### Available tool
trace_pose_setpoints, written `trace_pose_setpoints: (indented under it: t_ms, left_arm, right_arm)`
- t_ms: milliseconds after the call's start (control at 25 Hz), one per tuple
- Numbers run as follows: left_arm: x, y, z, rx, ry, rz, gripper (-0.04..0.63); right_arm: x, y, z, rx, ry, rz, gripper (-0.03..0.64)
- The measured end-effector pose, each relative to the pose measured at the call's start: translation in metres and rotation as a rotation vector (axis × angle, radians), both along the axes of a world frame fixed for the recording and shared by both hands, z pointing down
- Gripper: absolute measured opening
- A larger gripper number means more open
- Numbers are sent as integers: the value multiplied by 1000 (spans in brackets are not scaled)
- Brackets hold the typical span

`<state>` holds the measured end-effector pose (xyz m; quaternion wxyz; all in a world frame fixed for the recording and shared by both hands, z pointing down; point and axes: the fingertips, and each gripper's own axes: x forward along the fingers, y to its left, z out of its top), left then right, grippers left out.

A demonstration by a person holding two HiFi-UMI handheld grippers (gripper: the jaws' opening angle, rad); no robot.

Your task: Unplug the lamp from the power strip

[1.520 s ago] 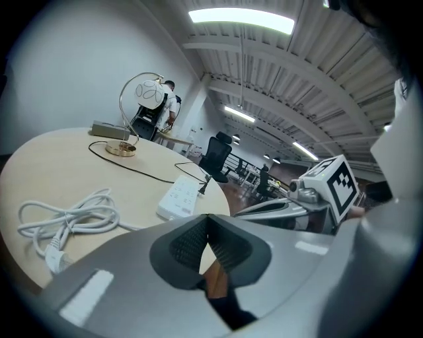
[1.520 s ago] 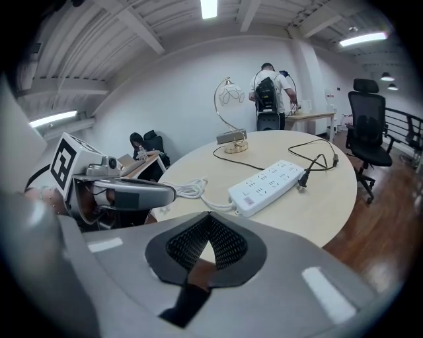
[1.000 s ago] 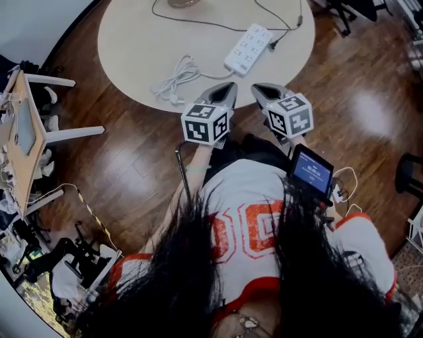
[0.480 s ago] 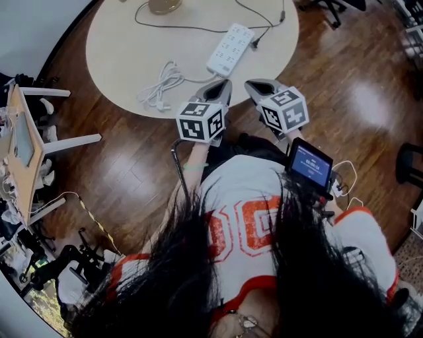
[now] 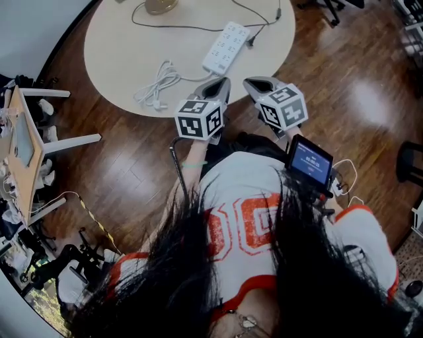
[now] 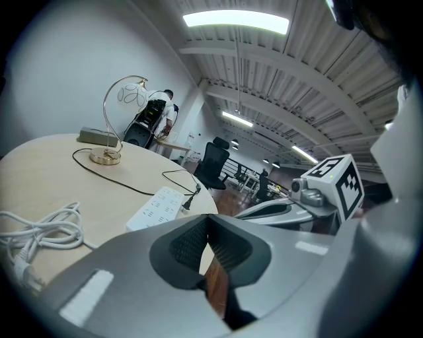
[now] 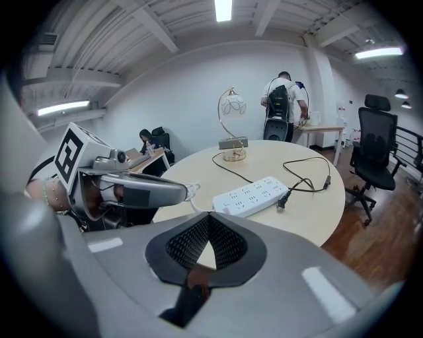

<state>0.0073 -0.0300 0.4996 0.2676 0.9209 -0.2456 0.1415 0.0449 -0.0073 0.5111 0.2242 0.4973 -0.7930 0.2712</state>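
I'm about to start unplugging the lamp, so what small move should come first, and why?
Probably open the right gripper and bring it forward toward the black plug at the strip's end. It and the left gripper are both shut, empty and short of the strip, and the plug sits on the right gripper's side.

The worktop [image 5: 125, 46] is showing pale beige, the floor [image 5: 132, 165] glossy dark brown wood grain. The power strip [image 5: 225, 47] and bundled cable [image 5: 156, 84] are showing white, and the lamp [image 5: 160, 6] is gleaming gold. The left gripper [image 5: 226, 80] and right gripper [image 5: 248, 82] are wearing grey, their cubes patterned in black-and-white squares.
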Motion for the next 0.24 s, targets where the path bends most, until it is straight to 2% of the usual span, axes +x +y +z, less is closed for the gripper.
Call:
trace_pose_setpoints:
  t_ms: [240]
  left_arm:
    - [-7, -1, 0, -1, -5, -11, 0]
  right_arm:
    - [-5, -1, -3, 5, 4, -10, 0]
